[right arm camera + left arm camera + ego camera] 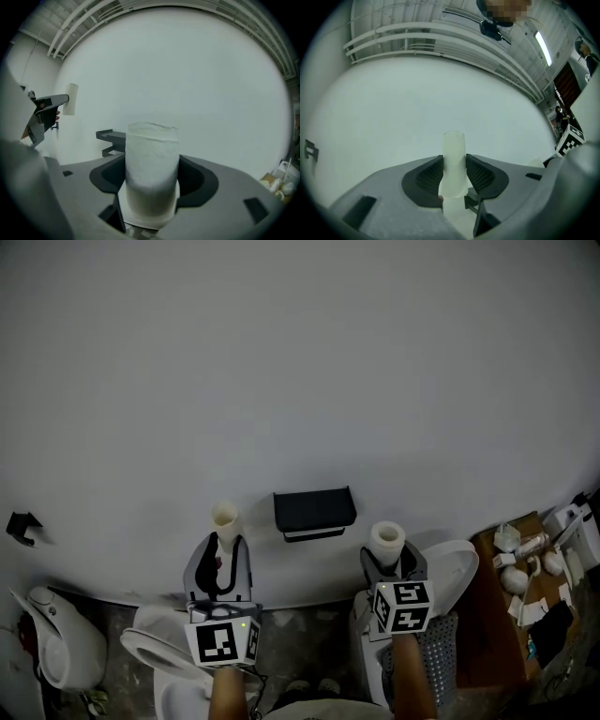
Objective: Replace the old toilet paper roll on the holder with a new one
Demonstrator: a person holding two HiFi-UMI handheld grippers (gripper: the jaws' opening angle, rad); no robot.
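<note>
The black toilet paper holder (314,512) hangs empty on the white wall; it also shows as the holder (112,139) in the right gripper view. My left gripper (223,542) is left of it, shut on a thin, nearly used-up roll (223,517) that stands upright. Its pads press both sides of that thin roll (453,157) at the left gripper (454,171). My right gripper (387,561) is right of the holder, shut on a fuller white roll (387,542). That new roll (152,164) fills the right gripper (152,177).
A white toilet (155,652) stands below the left gripper and another toilet with raised lid (455,568) below the right. A white fixture (61,638) and a black wall hook (23,524) are at the left. A cardboard box (492,615) with small items sits at the right.
</note>
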